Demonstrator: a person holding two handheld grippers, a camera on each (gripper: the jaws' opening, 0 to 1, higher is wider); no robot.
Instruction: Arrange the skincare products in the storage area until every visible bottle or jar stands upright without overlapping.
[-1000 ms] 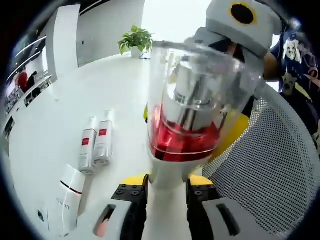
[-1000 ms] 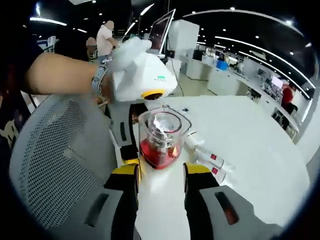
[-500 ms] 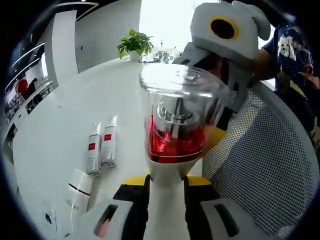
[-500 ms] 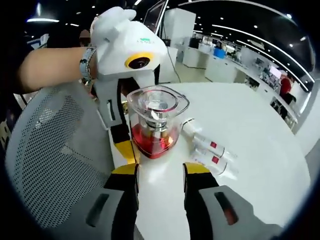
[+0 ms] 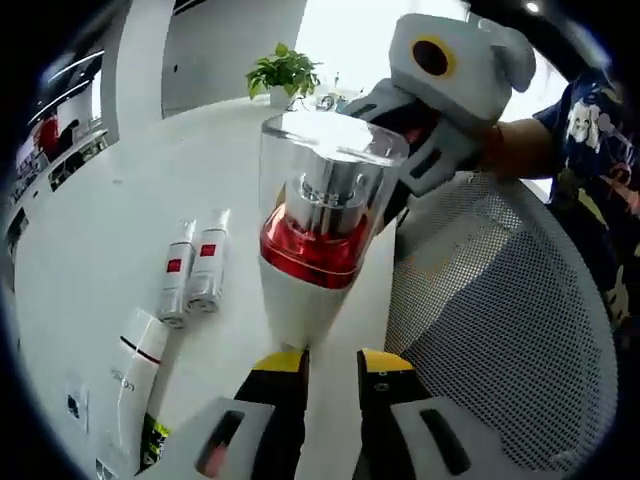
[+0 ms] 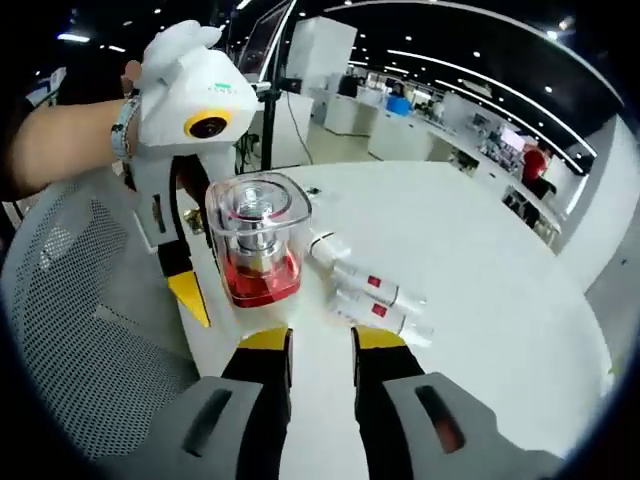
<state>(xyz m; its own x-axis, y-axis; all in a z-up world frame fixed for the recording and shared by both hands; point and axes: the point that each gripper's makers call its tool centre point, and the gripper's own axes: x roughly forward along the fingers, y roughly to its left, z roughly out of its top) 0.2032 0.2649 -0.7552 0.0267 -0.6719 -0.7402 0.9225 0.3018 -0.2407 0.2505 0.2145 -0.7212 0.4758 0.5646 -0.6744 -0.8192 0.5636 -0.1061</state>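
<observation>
Red-and-clear bottle [image 5: 318,235] stands beyond left jaws, both grippers unladen.

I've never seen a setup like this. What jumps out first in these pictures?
A clear bottle with red liquid and a silver pump stands upright on the white table, just beyond the jaws of both hand-held grippers. Behind it lie two slim white tubes with red labels, side by side on the tabletop. A grey mesh chair back sits at the table's edge.

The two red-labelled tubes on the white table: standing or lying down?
Lying down. Both red-labelled tubes rest flat on the white table, side by side, beside the upright red bottle.
</observation>
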